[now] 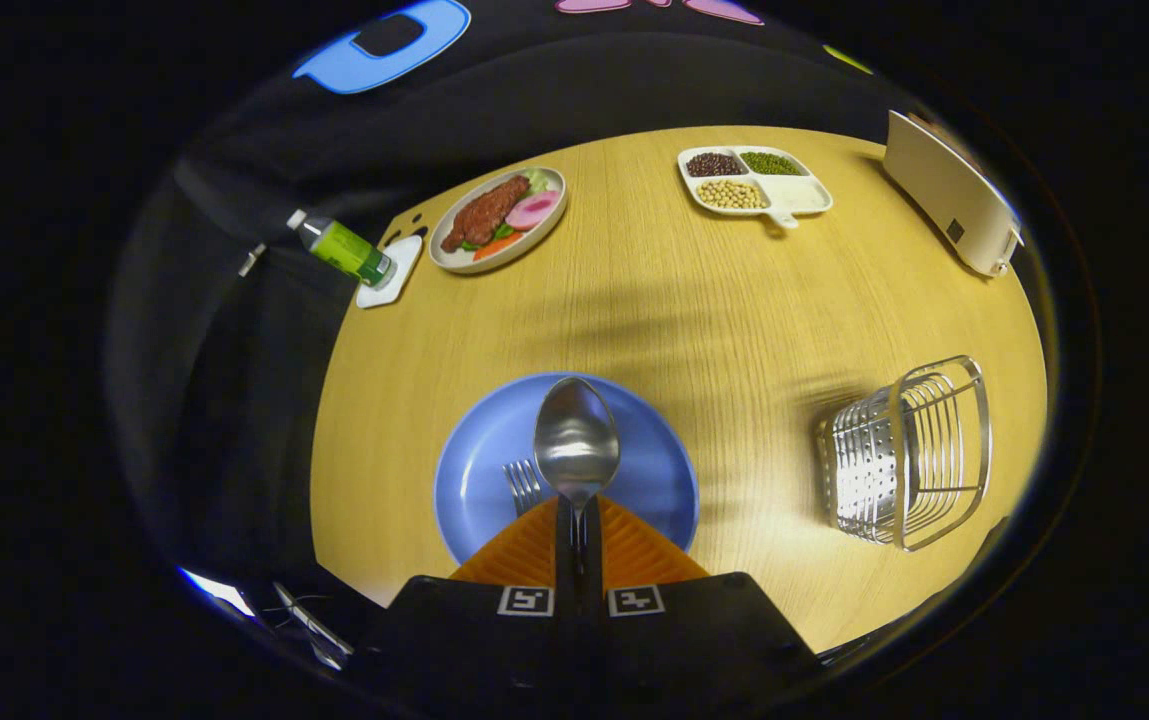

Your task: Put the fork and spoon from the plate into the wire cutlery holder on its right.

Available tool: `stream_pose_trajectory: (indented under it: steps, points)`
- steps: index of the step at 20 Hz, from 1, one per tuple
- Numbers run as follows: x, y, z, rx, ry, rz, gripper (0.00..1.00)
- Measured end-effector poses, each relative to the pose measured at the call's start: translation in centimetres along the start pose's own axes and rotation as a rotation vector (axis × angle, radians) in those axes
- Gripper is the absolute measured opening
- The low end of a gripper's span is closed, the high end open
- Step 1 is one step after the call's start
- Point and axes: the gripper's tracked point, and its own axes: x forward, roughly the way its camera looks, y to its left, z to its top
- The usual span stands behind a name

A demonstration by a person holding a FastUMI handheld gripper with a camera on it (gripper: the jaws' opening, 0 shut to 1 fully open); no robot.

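Readable text: none. Bottle (342, 248), at the table's far left corner: green label, print too small to make out. White appliance (952, 193), far right: one small dark mark on its side, illegible. Gripper (578, 520), fingers closed on the spoon (576, 440): two square black-and-white coded markers (580, 600) on its body behind the fingers, patterns only, no letters or numbers.

Fork (524, 484) on plate (474, 470); wire holder (909, 455) to its right.
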Motion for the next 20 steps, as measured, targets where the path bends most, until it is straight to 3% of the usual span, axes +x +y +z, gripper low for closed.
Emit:
stream_pose_trajectory:
  steps: [4, 10, 13, 20]
  points:
    - [-5.1, -3.1, 2.1, -0.009, -0.025, 0.018, 0.05]
    - [-10.1, -13.1, 2.6, -0.054, 0.077, -0.093, 0.05]
    - [-10.4, -16.4, 1.4, -0.102, 0.225, -0.135, 0.05]
    - [-8.1, -17.6, -1.1, -0.225, 0.57, -0.156, 0.05]
